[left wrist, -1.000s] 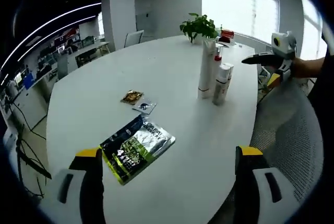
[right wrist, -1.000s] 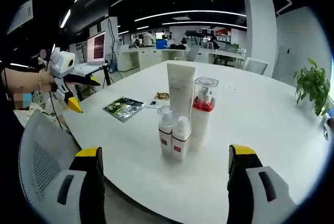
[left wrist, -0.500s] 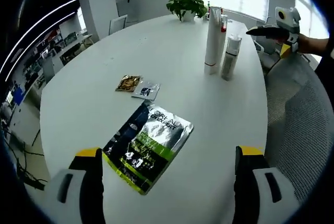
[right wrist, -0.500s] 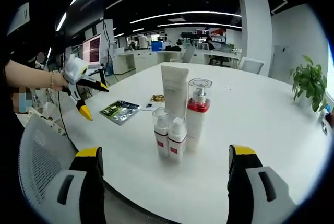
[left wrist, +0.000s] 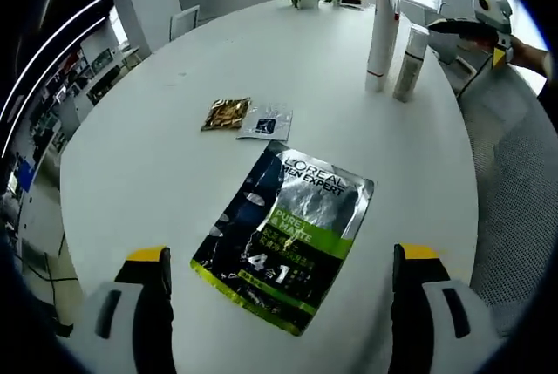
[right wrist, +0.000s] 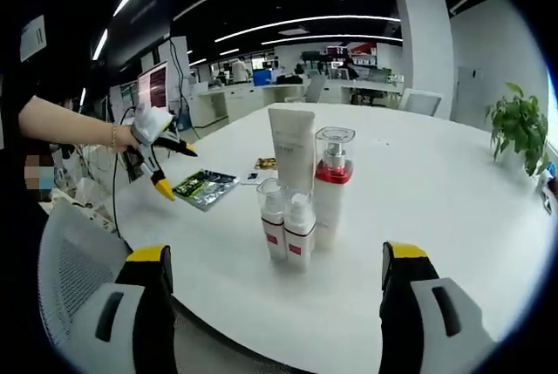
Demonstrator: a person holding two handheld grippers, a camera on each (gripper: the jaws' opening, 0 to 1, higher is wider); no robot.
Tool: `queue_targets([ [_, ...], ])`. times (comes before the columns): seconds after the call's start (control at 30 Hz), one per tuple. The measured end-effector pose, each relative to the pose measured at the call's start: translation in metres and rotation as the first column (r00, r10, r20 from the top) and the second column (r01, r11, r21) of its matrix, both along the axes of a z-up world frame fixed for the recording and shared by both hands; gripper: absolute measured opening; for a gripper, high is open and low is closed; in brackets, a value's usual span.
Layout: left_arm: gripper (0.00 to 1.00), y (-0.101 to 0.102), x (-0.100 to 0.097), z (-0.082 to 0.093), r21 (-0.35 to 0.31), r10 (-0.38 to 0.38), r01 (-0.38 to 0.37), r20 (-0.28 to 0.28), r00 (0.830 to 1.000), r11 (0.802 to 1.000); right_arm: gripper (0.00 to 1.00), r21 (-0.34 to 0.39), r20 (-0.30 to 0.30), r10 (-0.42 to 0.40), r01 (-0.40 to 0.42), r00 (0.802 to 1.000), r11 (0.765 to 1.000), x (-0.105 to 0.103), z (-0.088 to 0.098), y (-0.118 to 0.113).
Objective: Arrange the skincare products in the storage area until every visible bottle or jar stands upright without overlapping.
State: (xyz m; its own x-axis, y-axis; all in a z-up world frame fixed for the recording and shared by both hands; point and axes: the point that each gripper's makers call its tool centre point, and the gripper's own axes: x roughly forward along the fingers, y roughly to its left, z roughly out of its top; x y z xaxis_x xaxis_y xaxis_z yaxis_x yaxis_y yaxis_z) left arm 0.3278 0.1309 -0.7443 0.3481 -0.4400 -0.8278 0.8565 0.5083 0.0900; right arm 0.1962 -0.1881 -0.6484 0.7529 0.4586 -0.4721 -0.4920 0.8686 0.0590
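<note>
Table top (left wrist: 157, 130): smooth matt white. Sachet (left wrist: 283, 230) at lower centre of left gripper view: glossy foil, crinkled. Pump bottle (right wrist: 332, 184) centre of right gripper view: clear glossy plastic cap.

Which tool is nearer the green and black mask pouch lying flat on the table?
Left. The left tool hangs open right over the mask pouch. The right tool is farther off, facing the cluster of upright bottles.

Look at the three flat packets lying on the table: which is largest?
The black, silver and green L'Oreal sachet, lying between the left claw's open jaws. The gold packet and small silver packet beyond it are much smaller.
</note>
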Motion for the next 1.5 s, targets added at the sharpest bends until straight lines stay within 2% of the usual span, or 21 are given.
queue_targets([
  [0.1,0.99,-0.003,0.002,-0.005,0.010,-0.041,0.041,-0.013,0.999,0.999,0.99,0.007,-0.005,-0.007,0.007,1.000,1.000,0.000,0.000,0.000],
  [0.13,0.99,-0.005,0.006,-0.007,0.031,-0.088,0.088,0.000,0.996,0.996,0.99,0.006,-0.006,-0.008,0.008,1.000,1.000,0.000,0.000,0.000],
  [0.17,0.99,-0.005,0.007,-0.008,0.040,-0.104,0.103,0.000,0.995,0.994,0.99,0.005,-0.011,-0.008,0.008,1.000,1.000,0.000,-0.001,0.000],
  [0.23,0.99,-0.008,0.010,-0.016,0.052,-0.131,0.132,-0.019,0.991,0.990,0.99,0.002,-0.015,-0.008,0.008,1.000,1.000,0.000,-0.002,0.000],
  [0.6,0.95,-0.009,0.016,-0.033,0.068,-0.156,0.162,-0.081,0.984,0.984,0.97,0.004,-0.026,-0.028,0.028,0.999,1.000,0.003,-0.004,-0.005],
  [0.77,0.93,-0.010,0.012,-0.036,0.045,-0.166,0.174,-0.150,0.975,0.984,0.97,-0.001,-0.032,-0.034,0.034,0.999,0.999,0.002,-0.005,-0.005],
  [0.8,0.93,-0.010,0.014,-0.035,0.049,-0.167,0.175,-0.134,0.977,0.983,0.97,-0.001,-0.033,-0.036,0.036,0.999,0.999,0.002,-0.005,-0.005],
  [0.97,0.93,-0.011,0.011,-0.033,0.038,-0.164,0.170,-0.129,0.978,0.985,0.96,-0.005,-0.035,-0.040,0.040,0.999,0.999,0.003,-0.007,-0.006],
  [1.03,0.87,-0.011,0.010,-0.031,0.037,-0.148,0.154,-0.128,0.981,0.987,0.96,-0.006,-0.037,-0.039,0.038,0.999,0.999,0.003,-0.007,-0.006],
  [1.07,0.77,-0.011,0.014,-0.028,0.029,-0.122,0.127,-0.121,0.985,0.992,0.96,-0.007,-0.037,-0.039,0.039,0.999,0.999,0.003,-0.007,-0.006],
  [1.1,0.72,-0.011,0.017,-0.026,0.027,-0.117,0.120,-0.104,0.988,0.992,0.96,-0.009,-0.037,-0.039,0.039,0.999,0.999,0.003,-0.007,-0.006],
  [1.13,0.72,-0.009,0.011,-0.027,0.030,-0.061,0.065,-0.143,0.988,0.997,0.96,-0.008,-0.037,-0.040,0.039,0.999,0.999,0.003,-0.007,-0.006],
  [1.17,0.72,-0.011,0.011,-0.025,0.023,-0.110,0.113,-0.110,0.988,0.993,0.96,-0.007,-0.037,-0.040,0.040,0.999,0.999,0.003,-0.007,-0.006],
  [1.3,0.68,-0.011,0.014,-0.025,0.020,-0.081,0.084,-0.109,0.991,0.996,0.96,-0.007,-0.035,-0.040,0.040,0.999,0.999,0.002,-0.006,-0.005],
  [1.5,0.57,-0.013,0.007,-0.025,0.019,-0.081,0.083,-0.102,0.991,0.996,0.95,-0.010,-0.036,-0.038,0.037,0.999,0.999,0.002,-0.006,-0.004],
])
